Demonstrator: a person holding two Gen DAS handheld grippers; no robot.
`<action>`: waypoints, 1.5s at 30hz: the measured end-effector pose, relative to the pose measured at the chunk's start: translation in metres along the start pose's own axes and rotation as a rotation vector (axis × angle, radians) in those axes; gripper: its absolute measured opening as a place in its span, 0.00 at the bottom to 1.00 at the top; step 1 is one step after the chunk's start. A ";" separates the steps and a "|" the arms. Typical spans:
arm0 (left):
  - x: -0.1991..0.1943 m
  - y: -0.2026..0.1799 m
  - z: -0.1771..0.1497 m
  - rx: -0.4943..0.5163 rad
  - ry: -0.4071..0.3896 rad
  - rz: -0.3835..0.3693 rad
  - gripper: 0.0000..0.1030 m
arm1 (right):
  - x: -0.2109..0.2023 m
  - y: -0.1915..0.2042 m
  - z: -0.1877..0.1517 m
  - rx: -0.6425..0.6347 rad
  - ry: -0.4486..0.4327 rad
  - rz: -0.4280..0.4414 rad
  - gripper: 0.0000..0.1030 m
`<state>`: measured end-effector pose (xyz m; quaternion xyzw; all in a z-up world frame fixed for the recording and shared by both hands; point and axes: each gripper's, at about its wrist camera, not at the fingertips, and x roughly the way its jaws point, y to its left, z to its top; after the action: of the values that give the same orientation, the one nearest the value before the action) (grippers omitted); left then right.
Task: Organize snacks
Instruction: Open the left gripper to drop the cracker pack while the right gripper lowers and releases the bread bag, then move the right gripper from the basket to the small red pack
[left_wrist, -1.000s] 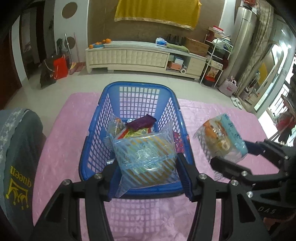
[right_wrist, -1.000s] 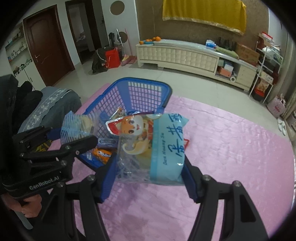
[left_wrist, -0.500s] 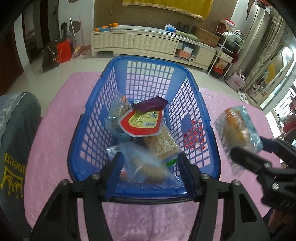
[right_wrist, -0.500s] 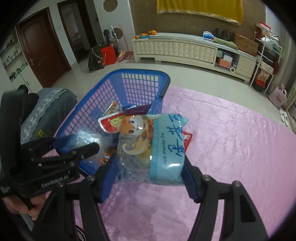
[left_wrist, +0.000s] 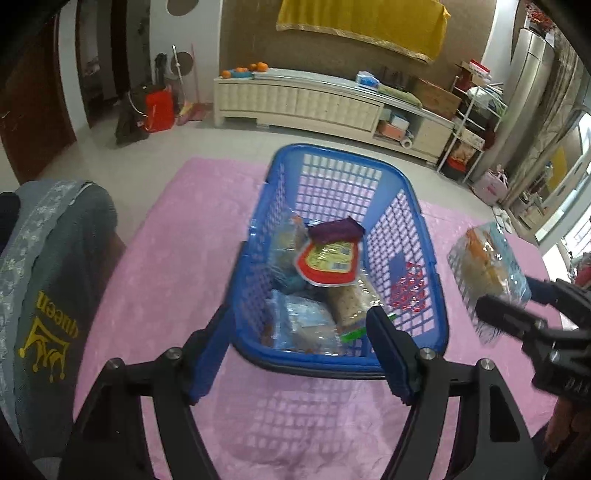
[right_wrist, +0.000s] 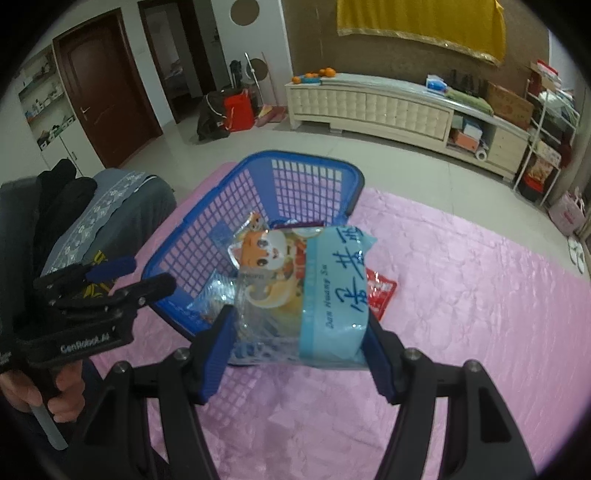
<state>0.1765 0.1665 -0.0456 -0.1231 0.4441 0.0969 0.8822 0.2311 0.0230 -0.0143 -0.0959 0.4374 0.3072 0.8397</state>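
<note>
A blue basket (left_wrist: 419, 210) (right_wrist: 207, 199) stands on the pink tablecloth (left_wrist: 177, 258) and holds several snack packs. Among them are a red-rimmed yellow pack (left_wrist: 328, 260), a purple pack (left_wrist: 336, 229) and a clear blue-striped bag (left_wrist: 303, 325) lying at the near end. My left gripper (left_wrist: 299, 317) (right_wrist: 129, 277) hovers over the basket's near rim; its jaws are opening and nothing is between them. My right gripper (right_wrist: 299, 321) is shut on a clear snack bag (right_wrist: 295, 284) (left_wrist: 484, 273) with a cartoon fox and a light-blue band, held just right of the basket.
A red packet (right_wrist: 380, 291) lies on the cloth beside the basket's right wall. A chair with a grey cover (left_wrist: 48, 277) stands at the table's left edge. A person's hand (right_wrist: 55, 398) grips the left tool. A long cabinet (left_wrist: 314, 99) lines the far wall.
The left gripper let go of the blue-striped bag, which now lies in the basket; its jaws widened and it drew back. The right gripper kept still with its bag.
</note>
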 end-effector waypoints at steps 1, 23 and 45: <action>0.000 0.003 0.000 -0.006 -0.003 0.002 0.70 | 0.001 0.002 0.002 -0.003 -0.001 0.005 0.67; 0.021 0.026 -0.014 -0.020 0.018 0.037 0.70 | 0.060 0.043 0.008 -0.144 0.079 0.007 0.67; 0.004 0.010 -0.025 0.045 -0.009 0.071 0.70 | 0.039 0.039 0.005 -0.136 0.040 0.035 0.82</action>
<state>0.1564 0.1688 -0.0645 -0.0867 0.4463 0.1186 0.8828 0.2278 0.0729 -0.0378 -0.1512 0.4339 0.3490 0.8168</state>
